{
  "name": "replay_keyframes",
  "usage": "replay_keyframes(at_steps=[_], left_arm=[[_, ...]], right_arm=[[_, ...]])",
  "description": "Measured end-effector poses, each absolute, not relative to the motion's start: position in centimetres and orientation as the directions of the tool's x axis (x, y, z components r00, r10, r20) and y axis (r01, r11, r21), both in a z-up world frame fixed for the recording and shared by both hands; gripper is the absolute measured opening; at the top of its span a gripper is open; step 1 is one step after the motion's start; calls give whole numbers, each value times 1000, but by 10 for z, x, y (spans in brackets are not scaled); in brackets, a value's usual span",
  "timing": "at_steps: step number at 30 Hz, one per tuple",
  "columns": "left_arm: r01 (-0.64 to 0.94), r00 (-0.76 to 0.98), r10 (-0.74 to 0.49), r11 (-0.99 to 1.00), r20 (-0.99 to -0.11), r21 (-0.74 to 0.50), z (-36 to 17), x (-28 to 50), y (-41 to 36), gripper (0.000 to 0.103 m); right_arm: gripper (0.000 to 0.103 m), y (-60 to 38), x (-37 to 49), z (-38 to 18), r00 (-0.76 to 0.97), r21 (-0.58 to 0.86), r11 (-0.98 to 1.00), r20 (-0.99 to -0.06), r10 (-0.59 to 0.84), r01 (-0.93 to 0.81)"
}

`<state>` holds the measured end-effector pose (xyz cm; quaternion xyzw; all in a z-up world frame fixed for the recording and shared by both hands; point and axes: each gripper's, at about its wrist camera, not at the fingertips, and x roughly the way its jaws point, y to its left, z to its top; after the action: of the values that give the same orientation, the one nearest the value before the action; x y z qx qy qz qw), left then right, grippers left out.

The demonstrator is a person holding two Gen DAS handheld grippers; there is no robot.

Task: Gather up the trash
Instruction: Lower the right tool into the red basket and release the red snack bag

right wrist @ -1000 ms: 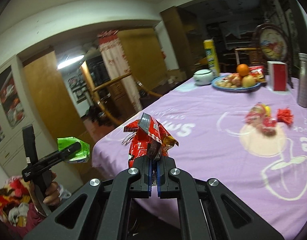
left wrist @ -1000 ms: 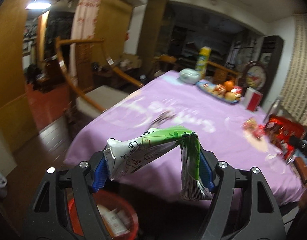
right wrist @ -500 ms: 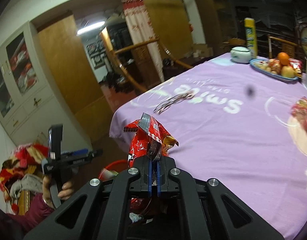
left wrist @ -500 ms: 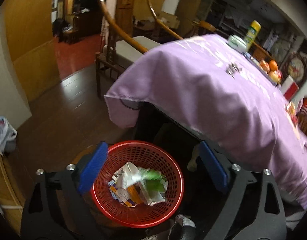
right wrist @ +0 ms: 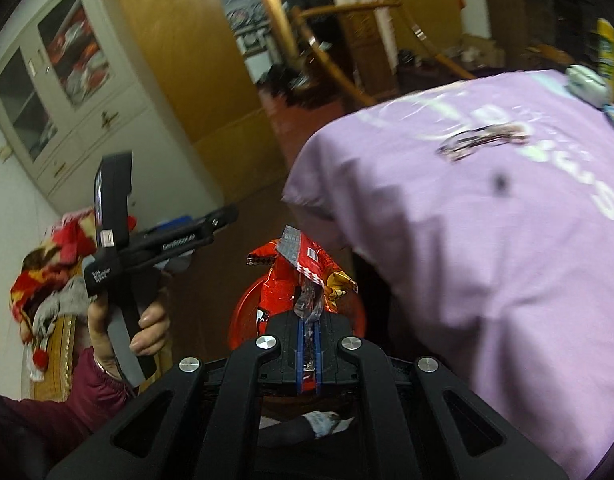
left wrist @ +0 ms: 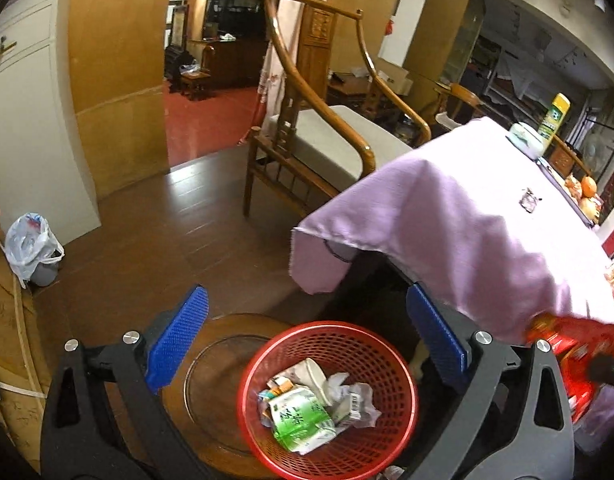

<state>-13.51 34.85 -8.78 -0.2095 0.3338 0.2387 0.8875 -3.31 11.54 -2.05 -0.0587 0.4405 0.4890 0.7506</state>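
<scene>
My left gripper (left wrist: 307, 300) hangs over a red mesh basket (left wrist: 395, 360). Its jaws are opening wide and nothing is between them. A green and white carton (left wrist: 299, 420) lies in the basket on other crumpled trash. My right gripper (right wrist: 307, 320) is shut on a red snack wrapper (right wrist: 299, 264), and its jaws are just starting to ease apart. The wrapper sits above the basket's rim (right wrist: 247, 308), which it mostly hides. The same wrapper (left wrist: 575, 344) enters the left wrist view at the right edge. A hand (right wrist: 147, 320) holds the left gripper at the left.
The basket stands on a round wooden stool (left wrist: 215, 360) beside the corner of a table under a purple cloth (left wrist: 467, 220). A wooden armchair (left wrist: 327, 140) stands behind. A white plastic bag (left wrist: 31, 244) lies on the floor at left. A small dark crumpled item (right wrist: 483, 142) lies on the cloth.
The left gripper opened and let the green and white carton fall into the red basket. Both grippers swung down from the tabletop toward the basket, the right one carrying the red wrapper.
</scene>
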Motion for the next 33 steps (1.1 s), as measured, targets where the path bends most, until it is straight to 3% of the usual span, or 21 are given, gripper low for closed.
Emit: replay_keyframes(at_steps=[2, 6, 16, 19, 25, 33], left_arm=[[-574, 656, 294, 793, -695, -206, -92, -135, 353, 96], [-586, 641, 294, 784, -709, -205, -100, -135, 361, 96], [-570, 635, 258, 793, -728, -216, -106, -130, 358, 96], [-566, 639, 251, 794, -727, -224, -103, -128, 354, 96], [-571, 652, 272, 791, -708, -221, -97, -130, 355, 96], [-513, 652, 219, 832, -726, -210, -106, -101, 333, 96]], right_arm=[[8, 133, -32, -29, 98, 345, 495, -735, 671, -798], [33, 163, -31, -48, 54, 331, 471, -771, 635, -817], [33, 163, -23, -51, 47, 372, 483, -753, 656, -793], [23, 183, -24, -52, 12, 386, 446, -745, 667, -808], [25, 162, -25, -37, 130, 281, 479, -740, 660, -831], [29, 93, -9, -26, 249, 259, 569, -706, 663, -780]])
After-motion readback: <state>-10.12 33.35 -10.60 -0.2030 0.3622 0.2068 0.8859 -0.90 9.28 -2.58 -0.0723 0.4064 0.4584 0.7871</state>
